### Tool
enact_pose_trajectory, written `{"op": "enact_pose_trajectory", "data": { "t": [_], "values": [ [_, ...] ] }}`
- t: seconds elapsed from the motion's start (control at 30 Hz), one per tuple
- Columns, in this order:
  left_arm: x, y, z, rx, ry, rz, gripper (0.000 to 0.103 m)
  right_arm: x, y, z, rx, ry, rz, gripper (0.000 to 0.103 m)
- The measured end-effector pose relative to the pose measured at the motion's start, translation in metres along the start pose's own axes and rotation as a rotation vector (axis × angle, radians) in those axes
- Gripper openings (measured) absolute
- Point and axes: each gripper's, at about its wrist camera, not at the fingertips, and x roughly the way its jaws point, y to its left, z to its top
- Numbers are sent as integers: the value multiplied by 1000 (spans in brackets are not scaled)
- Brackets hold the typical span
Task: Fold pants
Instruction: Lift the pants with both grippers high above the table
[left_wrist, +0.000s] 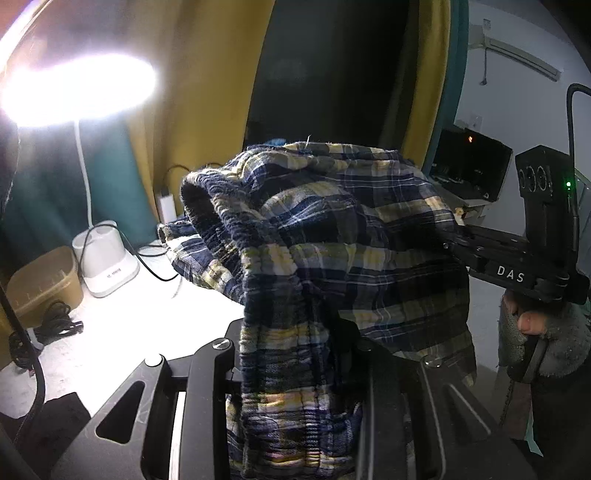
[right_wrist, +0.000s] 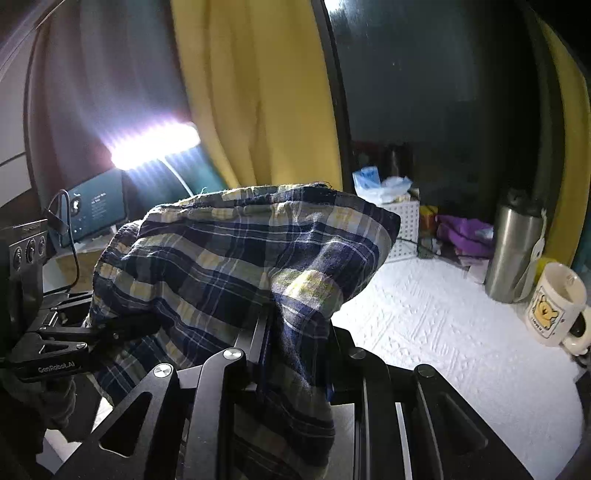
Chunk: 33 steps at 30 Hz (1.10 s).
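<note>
Left wrist view: both tongs — left (left_wrist: 295, 398), right (right_wrist: 291, 373) — are gripping the pants (left_wrist: 332, 236), lifting them above the desk (right_wrist: 443, 332); next, probably laying them flat for folding.

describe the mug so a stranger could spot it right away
Look at the white textured tablecloth, far right edge, by the yellow curtain. Beside the tall steel flask stands the cream ceramic mug, the only item bearing a yellow cartoon bear.

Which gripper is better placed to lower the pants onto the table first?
Probably the right gripper: bare white table lies just beside it. The left gripper holds the plaid pants near the lamp base and cables.
</note>
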Motion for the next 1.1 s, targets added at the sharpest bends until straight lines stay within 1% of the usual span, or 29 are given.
{"op": "enact_pose_trajectory", "data": {
  "t": [0.3,0.47,0.73,0.9,1.1],
  "values": [
    [-41,-4,-4,15,-85,14,28,-42,25,6,-43,-72,-2,22],
    [-67,-5,-9,19,-139,27,28,-69,48,11,-83,-119,-5,22],
    [-104,2,-21,23,-214,60,28,-99,81,15,-129,-184,14,22],
    [-127,9,-31,23,-247,88,28,-110,105,15,-153,-205,38,22],
    [-153,24,-45,15,-282,133,28,-112,133,15,-184,-223,75,22]
  ]
}}
